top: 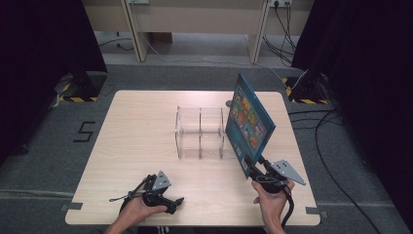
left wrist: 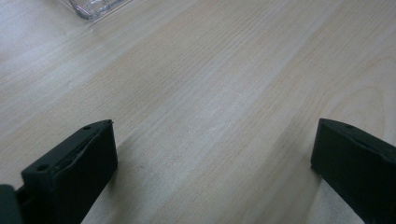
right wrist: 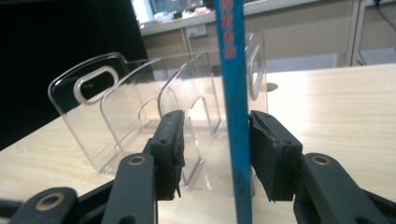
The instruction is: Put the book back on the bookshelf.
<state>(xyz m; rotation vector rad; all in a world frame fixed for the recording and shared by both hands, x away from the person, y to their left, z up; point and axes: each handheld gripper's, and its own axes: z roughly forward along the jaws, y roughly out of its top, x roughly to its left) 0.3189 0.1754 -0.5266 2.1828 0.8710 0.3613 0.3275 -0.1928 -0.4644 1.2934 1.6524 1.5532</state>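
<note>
Standing on edge at the right end of the clear acrylic three-slot rack (top: 200, 132), the thin blue picture book (top: 249, 123) leans outward above the pale wooden table (top: 136, 131). The right gripper (top: 254, 171) has the book's lower corner between its jaws; one jaw touches the spine (right wrist: 235, 112), with a gap at the other. The left gripper (top: 176, 204) rests near the table's front edge, jaws spread wide over bare wood.

Light wood table (top: 136, 146) on grey carpet floor (top: 39, 161). Black curtains (top: 44, 39) both sides. Beige desk legs (top: 132, 29) behind, cables (top: 331, 146) trailing right.
</note>
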